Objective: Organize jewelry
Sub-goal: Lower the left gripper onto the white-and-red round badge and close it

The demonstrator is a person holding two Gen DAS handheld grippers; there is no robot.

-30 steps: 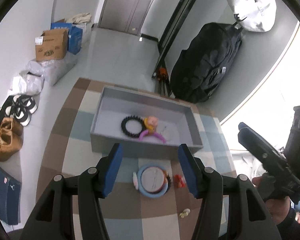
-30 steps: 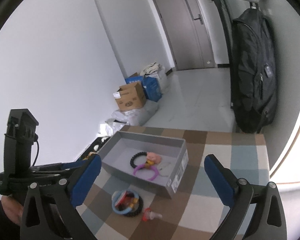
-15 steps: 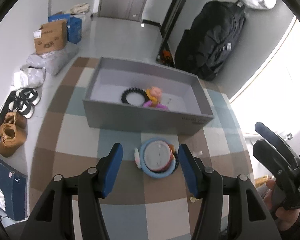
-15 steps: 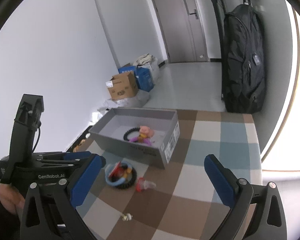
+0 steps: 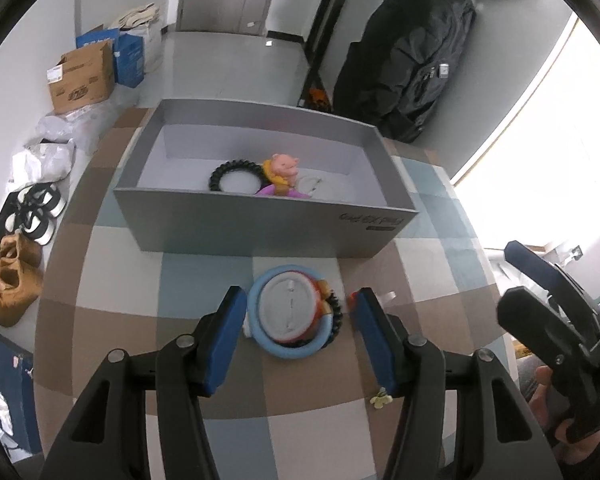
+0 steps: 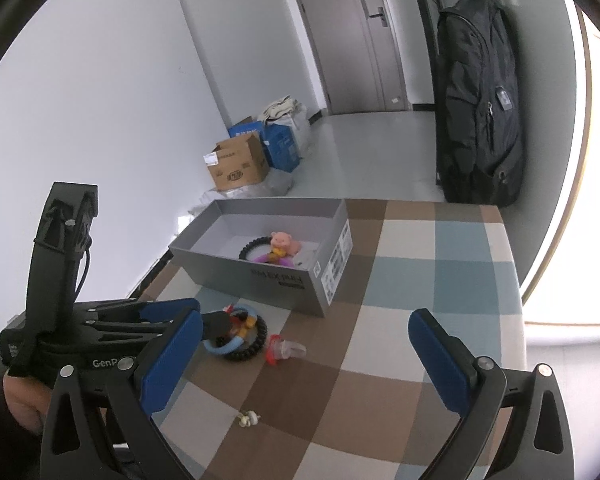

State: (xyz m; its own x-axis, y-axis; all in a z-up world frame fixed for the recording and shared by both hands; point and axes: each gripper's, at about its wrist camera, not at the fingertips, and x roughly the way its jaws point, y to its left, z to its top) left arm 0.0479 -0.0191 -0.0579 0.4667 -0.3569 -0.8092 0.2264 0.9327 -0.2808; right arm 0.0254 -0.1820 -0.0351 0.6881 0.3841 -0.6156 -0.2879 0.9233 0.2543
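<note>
A light-blue ring [image 5: 292,351] lies on the checked tablecloth, stacked with a black beaded bracelet [image 5: 337,316] and red-orange pieces. My left gripper [image 5: 299,304] straddles this pile; its jaws are closing, and the blue pads stand just clear of the ring on both sides. Behind it sits a grey box [image 5: 260,224] holding a black bracelet [image 5: 236,168], a pink pig charm [image 5: 285,165] and a purple band [image 5: 270,190]. My right gripper [image 6: 304,324] hangs wide open above the cloth with nothing between its fingers. A red clip [image 6: 284,350] lies beside the pile.
A small pale flower piece [image 5: 381,399] lies near the table's front. Beyond the table are a black backpack [image 5: 404,60], cardboard and blue boxes [image 5: 80,78], and shoes [image 5: 16,280] on the floor at the left. A hand [image 6: 20,400] holds the left gripper.
The left gripper has come down and forward over the ring pile, and its jaws have narrowed a little. The right gripper has sunk nearer the table, still wide open.
</note>
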